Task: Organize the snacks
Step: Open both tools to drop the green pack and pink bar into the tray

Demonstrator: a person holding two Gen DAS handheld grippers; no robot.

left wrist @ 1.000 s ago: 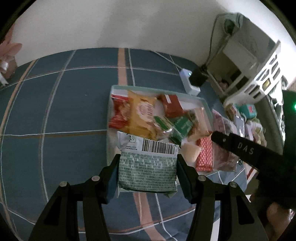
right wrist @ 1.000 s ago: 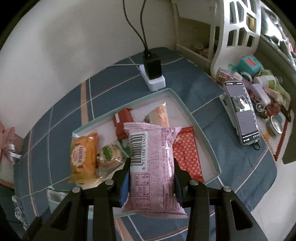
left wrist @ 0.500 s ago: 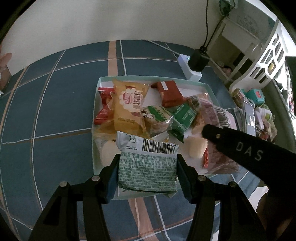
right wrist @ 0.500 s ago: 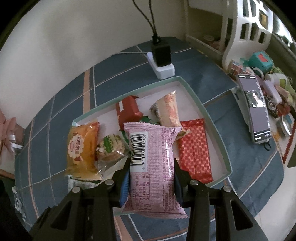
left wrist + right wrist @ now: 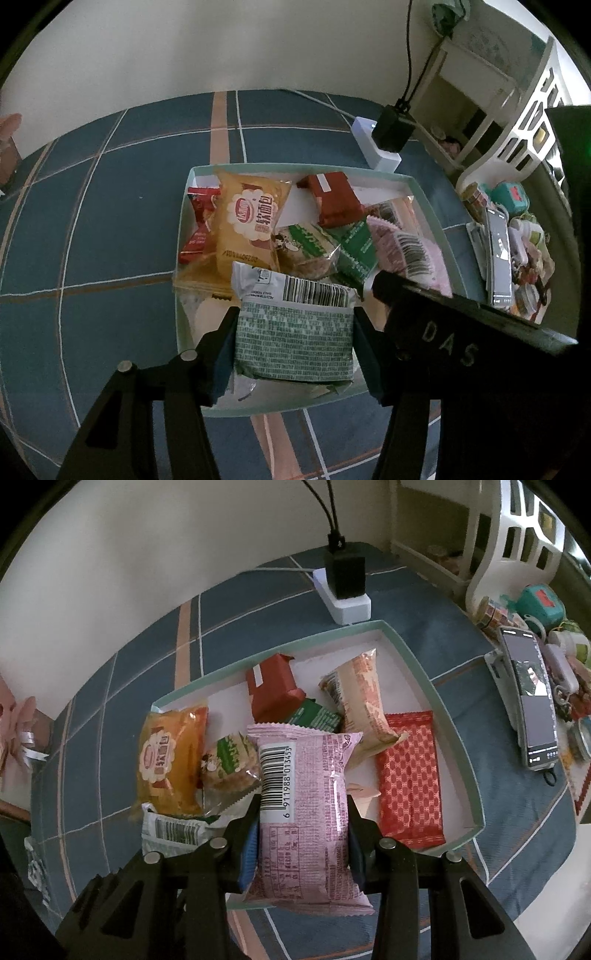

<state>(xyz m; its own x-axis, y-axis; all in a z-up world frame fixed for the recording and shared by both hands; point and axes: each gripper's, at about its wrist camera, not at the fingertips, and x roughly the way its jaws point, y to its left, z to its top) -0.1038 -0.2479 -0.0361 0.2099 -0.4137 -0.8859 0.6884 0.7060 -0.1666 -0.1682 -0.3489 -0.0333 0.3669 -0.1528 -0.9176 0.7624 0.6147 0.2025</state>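
Shallow tray (image 5: 458, 738) on checked cloth, loaded with snacks. Pink packet (image 5: 306, 812) over tray's near edge: light, soft, crinkly, likely slippery; mid-body hold suits. Green packet (image 5: 295, 343) over near-left corner, same feel. Right gripper (image 5: 303, 834) clenched on pink packet; left gripper (image 5: 295, 350) clenched on green packet.
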